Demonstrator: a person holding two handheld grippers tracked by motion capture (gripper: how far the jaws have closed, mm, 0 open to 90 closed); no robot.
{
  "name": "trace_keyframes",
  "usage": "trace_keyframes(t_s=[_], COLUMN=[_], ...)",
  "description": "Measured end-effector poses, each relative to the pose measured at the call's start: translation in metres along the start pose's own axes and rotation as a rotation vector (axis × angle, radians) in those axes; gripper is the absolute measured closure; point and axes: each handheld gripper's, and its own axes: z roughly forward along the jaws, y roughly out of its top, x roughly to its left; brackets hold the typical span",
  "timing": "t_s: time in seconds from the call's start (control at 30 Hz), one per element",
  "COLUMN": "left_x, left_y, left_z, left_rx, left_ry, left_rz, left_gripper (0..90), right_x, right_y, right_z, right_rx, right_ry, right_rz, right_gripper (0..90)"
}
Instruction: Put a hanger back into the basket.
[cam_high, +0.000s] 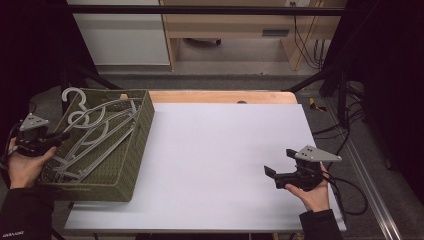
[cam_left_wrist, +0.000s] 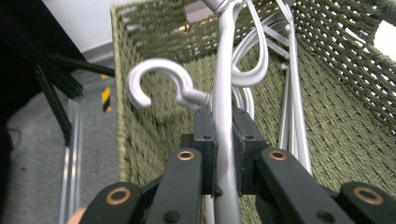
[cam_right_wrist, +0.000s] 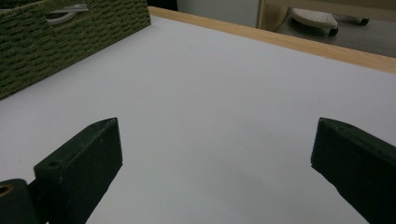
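Note:
An olive woven basket (cam_high: 134, 150) stands on the left of the white table and holds several silver-grey hangers (cam_high: 100, 135). My left gripper (cam_high: 59, 137) is at the basket's left rim, shut on the bar of one grey hanger (cam_left_wrist: 223, 140); its hook (cam_left_wrist: 154, 79) curls off to the left just past the pads. More hangers (cam_left_wrist: 292, 98) lie deeper in the basket (cam_left_wrist: 336, 116). My right gripper (cam_high: 280, 165) hovers over the table's right side, open, with nothing but white tabletop between its jaws (cam_right_wrist: 215, 158).
The white table top (cam_high: 215, 150) stretches between basket and right gripper, with a wooden edge (cam_high: 225, 96) at the back. The basket's corner (cam_right_wrist: 56, 42) is at the far left in the right gripper view. Cables (cam_high: 350, 195) trail off the right edge. Cabinets stand beyond.

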Motion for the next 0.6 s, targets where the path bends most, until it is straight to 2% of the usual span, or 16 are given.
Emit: trace_keyframes(t_s=[0.13,0.17,0.23,0.37,0.47,0.6], left_x=[0.000,0.000,0.000,-0.002,-0.005,-0.005], left_y=[-0.010,-0.010,-0.007,-0.008,-0.007,-0.007], left_z=[0.010,0.011,0.012,0.018,0.019,0.019], left_rx=[0.052,0.064,0.093,0.159,0.175,0.175], left_ry=[0.012,0.024,0.009,0.026,0.034,0.013], left_rz=[-0.019,-0.008,-0.024,-0.010,0.016,0.025], left_gripper=[81.9,81.9,81.8,81.2,79.3,72.8], right_x=[0.001,0.001,0.001,0.001,0.000,0.001], right_y=[0.000,0.000,0.000,0.000,0.001,0.000], right_z=[0.001,0.001,0.001,0.000,-0.001,-0.001], right_rx=[0.004,0.004,0.004,0.001,-0.004,0.002], right_ry=[0.002,0.001,-0.001,0.001,0.000,-0.003], right_rz=[-0.002,-0.004,-0.005,-0.001,-0.002,-0.001], right_gripper=[2.3,2.3,2.3,2.3,2.3,2.3])
